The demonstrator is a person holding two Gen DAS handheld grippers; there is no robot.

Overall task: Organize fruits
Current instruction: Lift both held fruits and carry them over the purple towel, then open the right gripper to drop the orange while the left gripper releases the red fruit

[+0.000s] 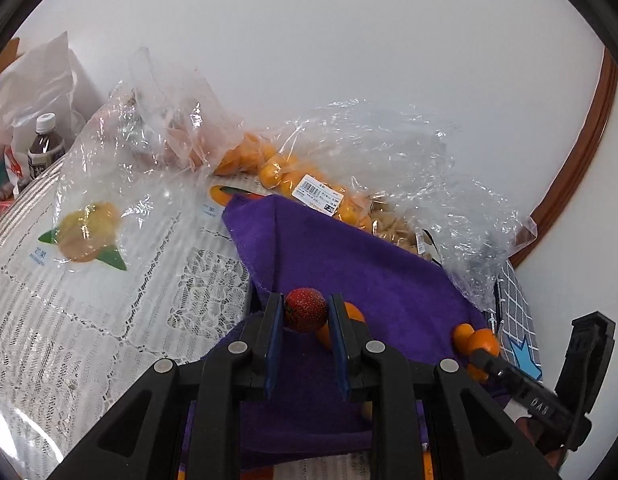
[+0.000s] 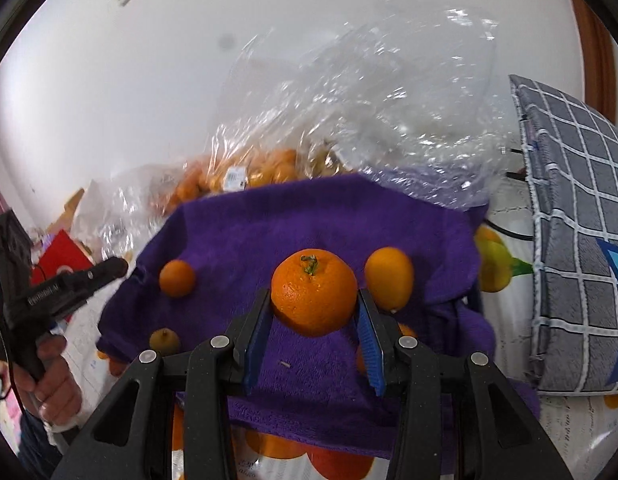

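Holding a red strawberry [image 1: 305,309] in its jaws, the left gripper [image 1: 305,314] hangs above the purple towel [image 1: 349,256] on the worktop. Right gripper [image 2: 313,306]: jaws clamped on a tangerine [image 2: 313,292] with a green stem, above the same towel. Loose on the towel: a small round orange fruit [image 2: 177,278], an oval kumquat [image 2: 389,278]. Behind: a clear bag of kumquats [image 1: 277,168].

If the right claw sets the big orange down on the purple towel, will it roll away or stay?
The orange is round, so it could roll. The purple towel looks soft and plush, which probably damps that. Its firm, dimpled peel likely lets the right claw grip without slipping.
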